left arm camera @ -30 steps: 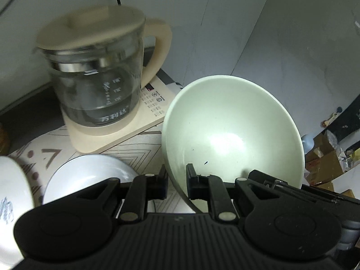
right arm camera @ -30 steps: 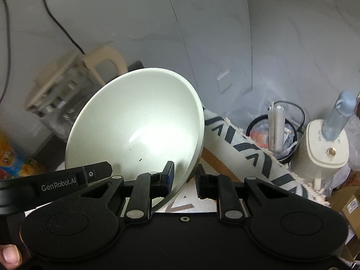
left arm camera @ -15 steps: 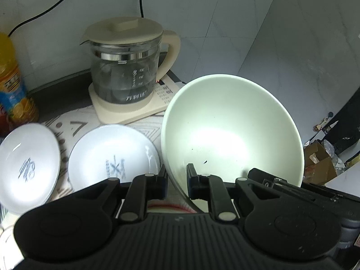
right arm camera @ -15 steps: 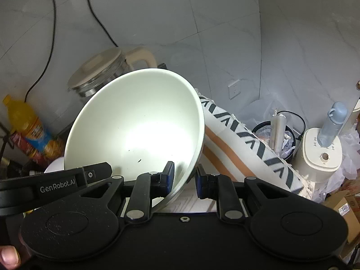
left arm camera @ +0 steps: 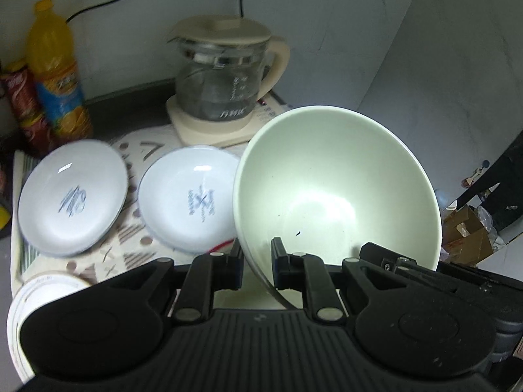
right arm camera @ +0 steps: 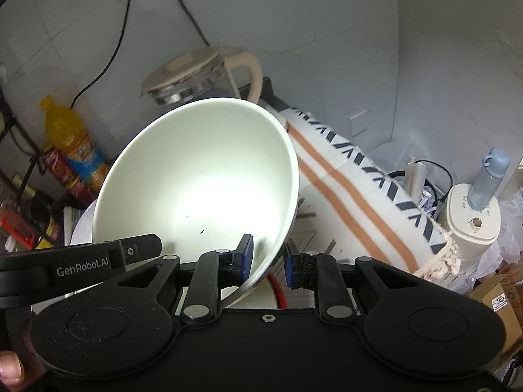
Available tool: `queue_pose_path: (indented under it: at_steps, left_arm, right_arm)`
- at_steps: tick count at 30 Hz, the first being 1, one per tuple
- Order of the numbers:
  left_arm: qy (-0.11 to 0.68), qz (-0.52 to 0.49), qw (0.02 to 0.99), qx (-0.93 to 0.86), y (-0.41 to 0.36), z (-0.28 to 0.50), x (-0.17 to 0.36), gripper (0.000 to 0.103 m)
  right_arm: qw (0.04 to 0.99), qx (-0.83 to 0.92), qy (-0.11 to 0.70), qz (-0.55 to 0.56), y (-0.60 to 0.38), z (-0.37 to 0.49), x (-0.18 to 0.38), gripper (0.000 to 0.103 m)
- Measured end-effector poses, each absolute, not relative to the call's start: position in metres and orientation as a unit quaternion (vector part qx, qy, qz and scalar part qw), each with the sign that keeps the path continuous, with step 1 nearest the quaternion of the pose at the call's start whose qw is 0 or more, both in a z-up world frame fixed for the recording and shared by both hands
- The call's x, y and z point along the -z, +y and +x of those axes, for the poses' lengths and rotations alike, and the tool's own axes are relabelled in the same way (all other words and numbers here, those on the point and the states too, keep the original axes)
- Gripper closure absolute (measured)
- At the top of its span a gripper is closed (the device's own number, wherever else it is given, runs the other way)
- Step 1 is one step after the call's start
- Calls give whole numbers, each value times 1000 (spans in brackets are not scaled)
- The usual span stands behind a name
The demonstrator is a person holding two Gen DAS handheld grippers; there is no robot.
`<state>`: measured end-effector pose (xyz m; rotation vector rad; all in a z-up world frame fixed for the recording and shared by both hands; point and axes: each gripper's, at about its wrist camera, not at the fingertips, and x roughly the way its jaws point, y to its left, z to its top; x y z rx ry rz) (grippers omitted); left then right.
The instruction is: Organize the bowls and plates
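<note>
Left wrist view: left tool clamping the near rim of a pale green bowl, one finger outside the wall, the other inside, bowl tilting up off the table with its hollow facing the camera. Lying flat on the patterned cloth to the left of the bowl: two white plates with blue marks, the nearer plate just beside the bowl's rim, the farther plate blurring at its edge. Showing at the lower left corner: part of another white dish. Standing behind the plates on a cream base: a glass kettle with a cream lid and handle. Standing at the far left against the wall: an orange drink bottle beside a red snack tube.

Right wrist view: right tool pinching the same pale green bowl at its right rim, blue pads on either side of the wall. Reaching in from the left along the bowl's lower edge: the other tool's black body marked GenRobot.AI. Hanging over the table edge to the right: a striped cloth with a fringe. Sitting beyond the cloth: a cream appliance carrying a blue-grey bottle. Peeking behind the bowl: kettle and orange drink bottle.
</note>
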<state>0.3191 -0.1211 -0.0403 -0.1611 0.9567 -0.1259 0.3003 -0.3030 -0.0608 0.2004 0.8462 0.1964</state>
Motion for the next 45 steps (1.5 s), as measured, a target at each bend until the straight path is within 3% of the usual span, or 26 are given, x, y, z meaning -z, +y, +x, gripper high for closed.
queue_pose_path:
  at_steps: [26, 39, 45]
  left_arm:
    - [525, -80, 847, 31, -97, 291, 95, 87]
    - [537, -63, 841, 28, -98, 291, 89, 85]
    - [528, -64, 846, 27, -93, 286, 84, 85]
  right_arm:
    - [859, -129, 493, 51, -271, 283, 110, 83]
    - [845, -134, 513, 69, -273, 286, 104, 75]
    - [850, -125, 508, 61, -274, 281, 96, 62]
